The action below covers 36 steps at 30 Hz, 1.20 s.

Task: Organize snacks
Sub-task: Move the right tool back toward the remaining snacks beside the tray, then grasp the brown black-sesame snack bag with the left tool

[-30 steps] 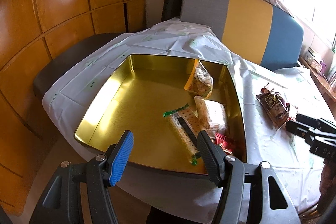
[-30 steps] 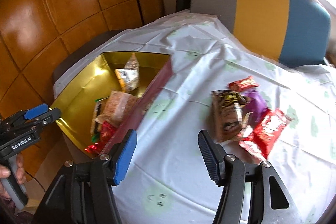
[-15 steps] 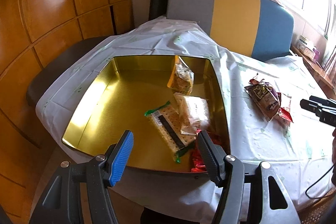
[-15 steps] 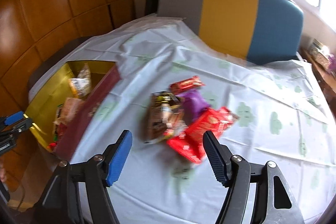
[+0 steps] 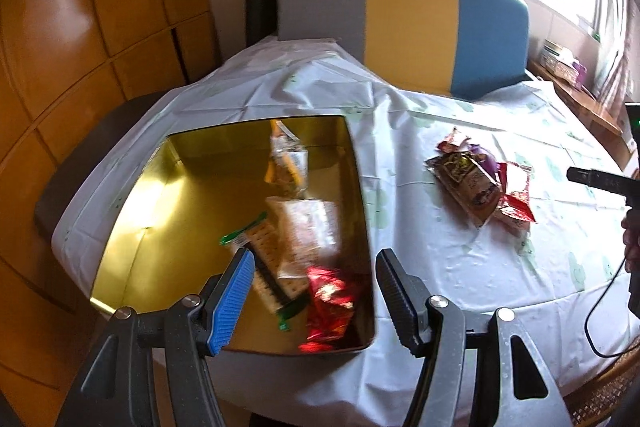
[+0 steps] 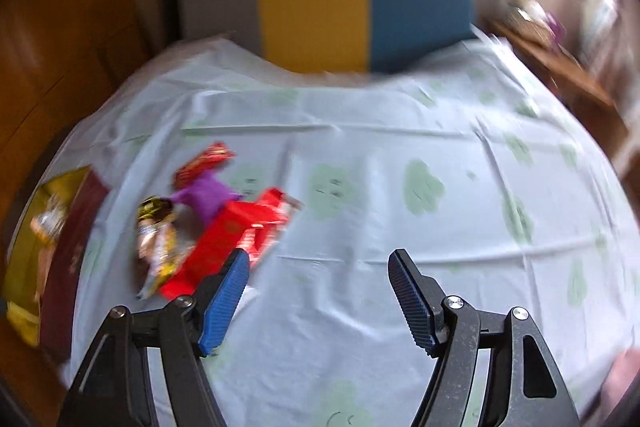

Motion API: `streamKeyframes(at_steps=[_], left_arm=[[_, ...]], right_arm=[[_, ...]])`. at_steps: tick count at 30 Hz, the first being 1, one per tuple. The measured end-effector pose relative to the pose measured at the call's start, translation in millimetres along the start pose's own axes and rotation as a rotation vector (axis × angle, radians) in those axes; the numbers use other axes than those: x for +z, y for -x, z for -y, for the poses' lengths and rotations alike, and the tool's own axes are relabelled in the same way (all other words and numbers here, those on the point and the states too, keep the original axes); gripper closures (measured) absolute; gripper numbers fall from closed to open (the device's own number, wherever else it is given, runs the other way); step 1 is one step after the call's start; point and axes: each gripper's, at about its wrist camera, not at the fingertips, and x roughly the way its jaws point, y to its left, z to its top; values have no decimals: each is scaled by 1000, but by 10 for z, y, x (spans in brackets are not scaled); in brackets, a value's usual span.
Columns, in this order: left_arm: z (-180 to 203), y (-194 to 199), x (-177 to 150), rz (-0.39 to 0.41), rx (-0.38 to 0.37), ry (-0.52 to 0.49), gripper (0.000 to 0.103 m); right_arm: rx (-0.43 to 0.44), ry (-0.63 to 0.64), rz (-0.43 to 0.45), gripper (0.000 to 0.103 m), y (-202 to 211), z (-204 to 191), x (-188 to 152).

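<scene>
A gold tin (image 5: 160,187) sits at the table's left end, holding a cracker pack (image 5: 268,263), a red wrapper (image 5: 330,303) and two clear bags (image 5: 286,163). My left gripper (image 5: 314,259) hovers open over the tin's near right corner, nothing between its fingers. To the right on the cloth lies a pile: brown packet (image 5: 466,183), red packet (image 5: 516,195). In the right wrist view, which is blurred, the pile shows a red box (image 6: 232,239), purple packet (image 6: 208,193), red bar (image 6: 204,163) and gold-brown packet (image 6: 158,239). My right gripper (image 6: 318,259) is open over bare cloth, just right of the pile.
A white tablecloth (image 6: 400,147) with green prints covers the round table. A grey, yellow and blue chair back (image 5: 408,23) stands behind it. Wooden wall panels (image 5: 80,47) are on the left, a cluttered wooden shelf (image 5: 568,75) on the right. A black cable (image 5: 604,311) hangs at the table's right edge.
My right gripper has swung rightward from beside the tin, past the pile, to the bare cloth, and its jaws have widened. My left gripper has shifted right, so the tin sits further left.
</scene>
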Motion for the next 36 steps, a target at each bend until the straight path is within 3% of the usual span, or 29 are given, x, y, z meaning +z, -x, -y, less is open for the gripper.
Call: streamKeyframes(at_steps=[4, 11, 17, 28, 36], left_arm=[[174, -69, 62, -13, -43, -20, 39], [445, -208, 228, -55, -150, -30, 39], [704, -487, 432, -138, -267, 7, 42], [1156, -1059, 728, -205, -380, 63, 42], [1267, -1521, 881, -230, -414, 148, 41]], right_arm=[[-3, -87, -23, 18, -33, 143, 20], [16, -134, -52, 17, -51, 199, 0], [38, -118, -41, 16, -8, 155, 2], [79, -120, -30, 15, 35, 121, 24], [97, -120, -41, 14, 18, 93, 32]])
